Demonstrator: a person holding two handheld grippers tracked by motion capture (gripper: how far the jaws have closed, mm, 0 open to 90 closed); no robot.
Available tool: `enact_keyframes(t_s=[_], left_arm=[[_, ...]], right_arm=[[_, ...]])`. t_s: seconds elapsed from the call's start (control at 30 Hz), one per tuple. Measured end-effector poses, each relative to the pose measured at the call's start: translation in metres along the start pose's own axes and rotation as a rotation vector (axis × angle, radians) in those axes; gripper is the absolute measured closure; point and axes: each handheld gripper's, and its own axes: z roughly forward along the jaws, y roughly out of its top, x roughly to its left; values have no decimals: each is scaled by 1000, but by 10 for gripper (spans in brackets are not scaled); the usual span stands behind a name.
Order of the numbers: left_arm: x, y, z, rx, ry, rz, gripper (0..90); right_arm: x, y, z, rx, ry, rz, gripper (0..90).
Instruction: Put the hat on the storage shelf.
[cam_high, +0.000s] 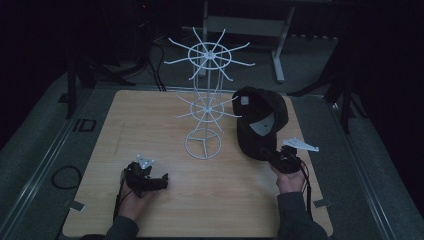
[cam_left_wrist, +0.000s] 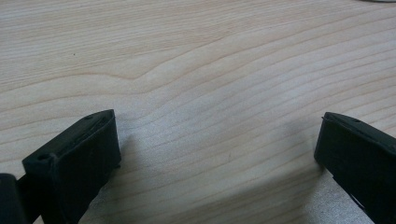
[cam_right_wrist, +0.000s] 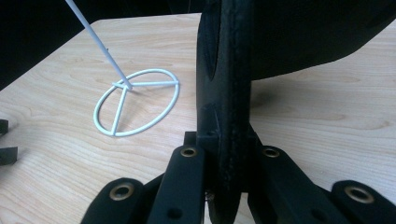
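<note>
One tool (cam_right_wrist: 229, 154) grips cap (cam_right_wrist: 224, 84).

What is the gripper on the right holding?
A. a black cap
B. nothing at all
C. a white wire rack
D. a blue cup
A: the right gripper has its jaws shut on the edge of the black cap, lifted beside the white wire rack, which stands free on the table.
</note>
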Motion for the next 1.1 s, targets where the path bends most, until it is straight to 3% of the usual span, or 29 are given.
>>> enact_keyframes(t_s=[1.1], left_arm=[[0,0,0,0,0,1,1]], right_arm=[[5,21,-8,-48,-11,-46,867]])
